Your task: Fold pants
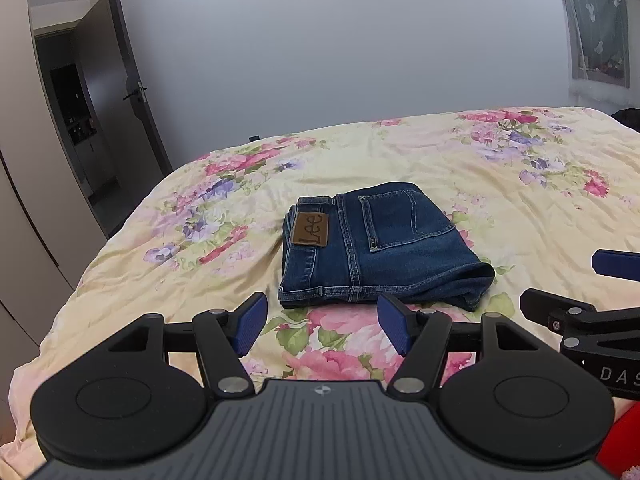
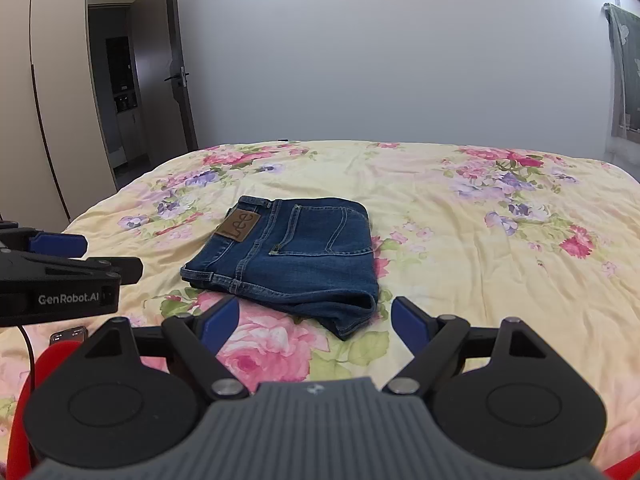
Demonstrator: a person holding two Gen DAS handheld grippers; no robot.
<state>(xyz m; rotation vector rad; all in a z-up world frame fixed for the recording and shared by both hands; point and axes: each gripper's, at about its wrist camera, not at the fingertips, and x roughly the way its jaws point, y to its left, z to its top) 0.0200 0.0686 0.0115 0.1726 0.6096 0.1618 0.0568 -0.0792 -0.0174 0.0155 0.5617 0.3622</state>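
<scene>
A pair of blue jeans [image 1: 376, 248] lies folded into a compact stack on the floral bedspread [image 1: 500, 184], back pocket and brown Lee patch facing up. My left gripper [image 1: 322, 326] is open and empty, just short of the stack's near edge. In the right wrist view the jeans [image 2: 296, 256] lie ahead and slightly left. My right gripper [image 2: 316, 324] is open and empty, close to the stack's near right corner. The right gripper also shows at the right edge of the left wrist view [image 1: 576, 284], and the left gripper at the left edge of the right wrist view [image 2: 108, 256].
The bed is wide, its cover [image 2: 500, 264] wrinkled. An open dark door [image 2: 160, 72] and wardrobe [image 2: 52, 92] stand at the left. A curtained window [image 1: 596, 24] is at the far right. A phone [image 2: 69, 335] lies on the bed near me.
</scene>
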